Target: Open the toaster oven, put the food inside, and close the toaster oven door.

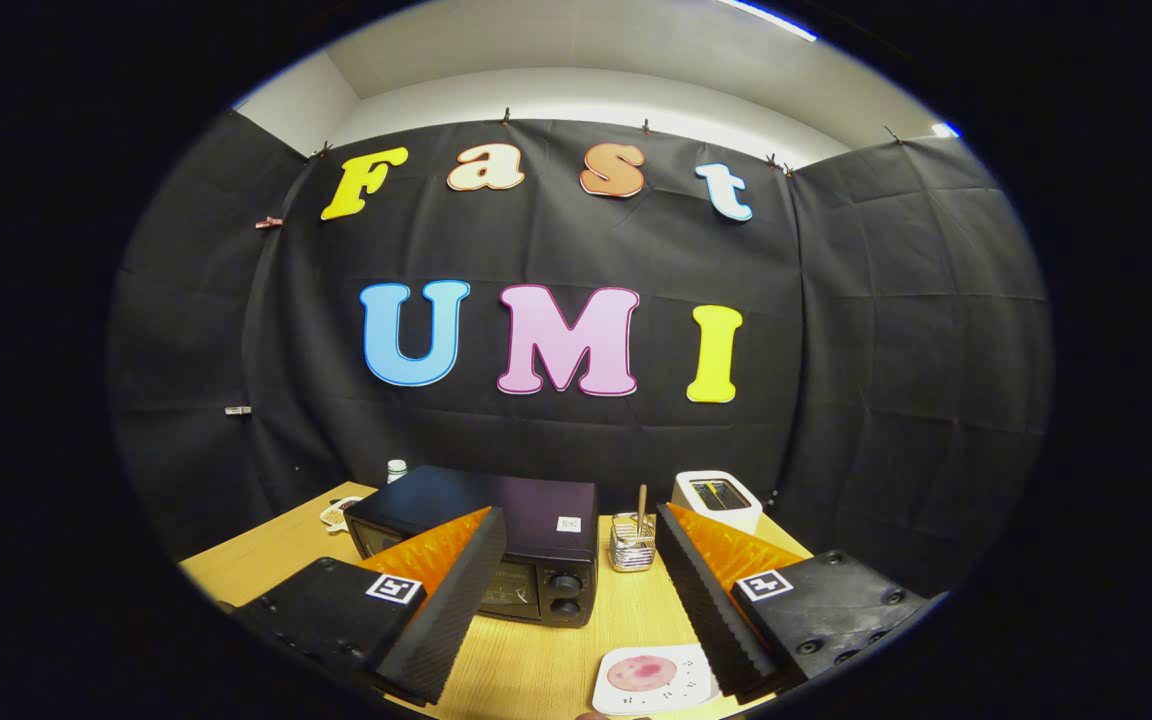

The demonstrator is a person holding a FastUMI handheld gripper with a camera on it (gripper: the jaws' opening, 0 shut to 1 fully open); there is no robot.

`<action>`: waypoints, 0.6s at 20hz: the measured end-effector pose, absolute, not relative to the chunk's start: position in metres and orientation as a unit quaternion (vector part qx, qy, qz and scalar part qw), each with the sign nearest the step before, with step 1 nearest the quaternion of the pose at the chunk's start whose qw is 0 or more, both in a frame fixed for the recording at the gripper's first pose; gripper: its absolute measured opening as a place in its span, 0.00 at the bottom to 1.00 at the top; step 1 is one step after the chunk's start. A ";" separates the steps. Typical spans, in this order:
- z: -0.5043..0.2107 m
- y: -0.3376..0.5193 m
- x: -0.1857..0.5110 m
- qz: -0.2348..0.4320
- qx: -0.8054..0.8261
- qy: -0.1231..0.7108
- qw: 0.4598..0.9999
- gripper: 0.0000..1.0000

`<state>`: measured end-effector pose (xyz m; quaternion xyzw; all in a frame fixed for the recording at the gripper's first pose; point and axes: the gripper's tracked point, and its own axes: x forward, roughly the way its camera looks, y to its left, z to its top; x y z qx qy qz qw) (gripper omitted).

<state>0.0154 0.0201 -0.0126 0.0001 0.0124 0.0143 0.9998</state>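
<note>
Gripper (576, 565) spread wide, holding nothing. Toaster oven (496, 545) on the table (536, 660) just ahead of the fingers, door apparently closed — partly hidden behind the left finger. Food on a small plate (656, 680) below, by the right finger. Best to come in low and square, hook the door's top edge — handle not visible — and pull down slowly
</note>
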 end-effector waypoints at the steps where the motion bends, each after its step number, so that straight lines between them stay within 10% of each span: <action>1: -0.012 0.024 0.017 0.015 0.001 0.013 1.000 0.98; 12: -0.039 0.095 0.048 0.046 0.018 0.052 0.997 0.98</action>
